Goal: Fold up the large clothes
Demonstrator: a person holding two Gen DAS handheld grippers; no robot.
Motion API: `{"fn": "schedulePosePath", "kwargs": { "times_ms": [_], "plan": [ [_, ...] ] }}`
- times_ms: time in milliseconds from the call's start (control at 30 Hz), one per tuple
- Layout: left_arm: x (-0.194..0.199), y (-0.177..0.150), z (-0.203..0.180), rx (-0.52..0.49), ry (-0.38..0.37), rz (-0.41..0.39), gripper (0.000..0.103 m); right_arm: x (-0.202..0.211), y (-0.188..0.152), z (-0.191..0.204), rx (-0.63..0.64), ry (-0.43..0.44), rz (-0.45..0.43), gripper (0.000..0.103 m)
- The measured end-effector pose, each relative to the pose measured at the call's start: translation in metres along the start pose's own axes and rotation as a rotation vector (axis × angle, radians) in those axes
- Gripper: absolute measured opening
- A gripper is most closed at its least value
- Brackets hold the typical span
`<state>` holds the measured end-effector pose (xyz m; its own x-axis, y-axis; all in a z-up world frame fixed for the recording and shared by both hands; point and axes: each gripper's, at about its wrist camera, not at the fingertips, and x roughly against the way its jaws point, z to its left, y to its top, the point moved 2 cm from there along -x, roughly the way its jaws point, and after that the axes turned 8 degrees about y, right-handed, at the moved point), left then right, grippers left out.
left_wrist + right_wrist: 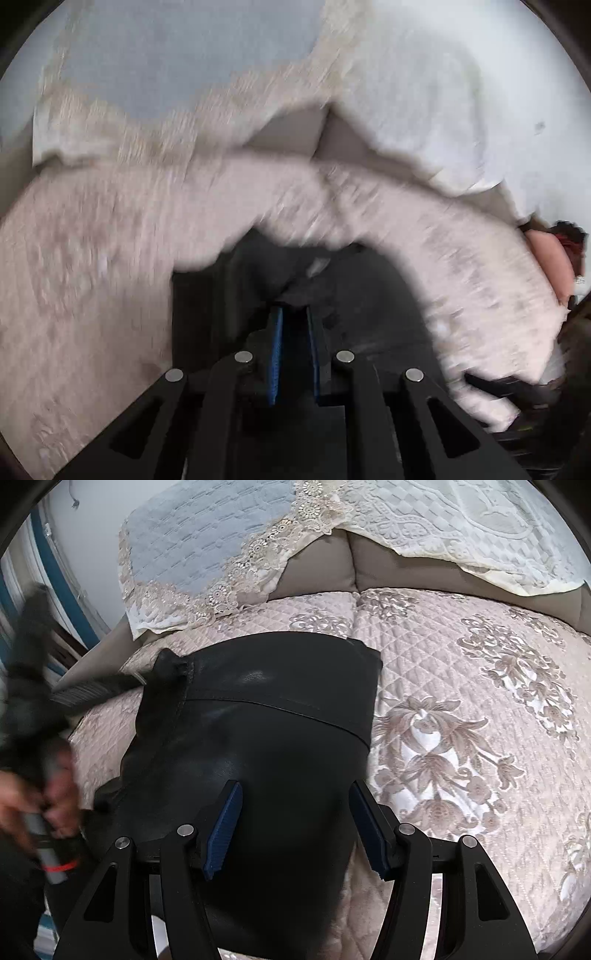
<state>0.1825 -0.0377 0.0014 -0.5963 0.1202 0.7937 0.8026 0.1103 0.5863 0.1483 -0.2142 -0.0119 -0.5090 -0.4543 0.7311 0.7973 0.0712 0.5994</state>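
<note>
The black garment [258, 738] is lying flat on the quilted cover [480, 720], directly ahead of and beneath your right gripper [295, 830]. Its smooth, leather-like surface is filling the gap between the jaws, and a stitched seam is running across it further ahead. Your right gripper is hovering over the garment with its jaws spread wide; the blue pads [223, 834] are sitting apart with nothing between them.

Your left gripper [294, 354] is showing its jaws drawn close together, with only a narrow gap between the blue pads. Dark fabric [295, 288] is lying just ahead of the tips, but you cannot tell from this blurred view whether the jaws are pinching it.

To the left of the right jaws, your left hand [40, 797] is appearing blurred, gripping the tool handle. Ahead of both grippers, two lace-edged cloths [207, 554] are draping over the brown cushions [332, 568] behind the quilted cover.
</note>
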Motion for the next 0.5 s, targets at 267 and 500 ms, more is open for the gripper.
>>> {"fn": "schedulePosePath", "kwargs": {
  "times_ms": [267,500],
  "plan": [
    [-0.010,-0.037,0.012,-0.057,0.012,-0.061,0.011,-0.011,-0.004,-0.019,-0.069,0.033,0.011,0.061],
    [0.018,-0.040,0.018,-0.017,0.003,-0.061,0.020,-0.002,-0.008,-0.021,-0.106,0.109,-0.006,0.061]
  ]
}}
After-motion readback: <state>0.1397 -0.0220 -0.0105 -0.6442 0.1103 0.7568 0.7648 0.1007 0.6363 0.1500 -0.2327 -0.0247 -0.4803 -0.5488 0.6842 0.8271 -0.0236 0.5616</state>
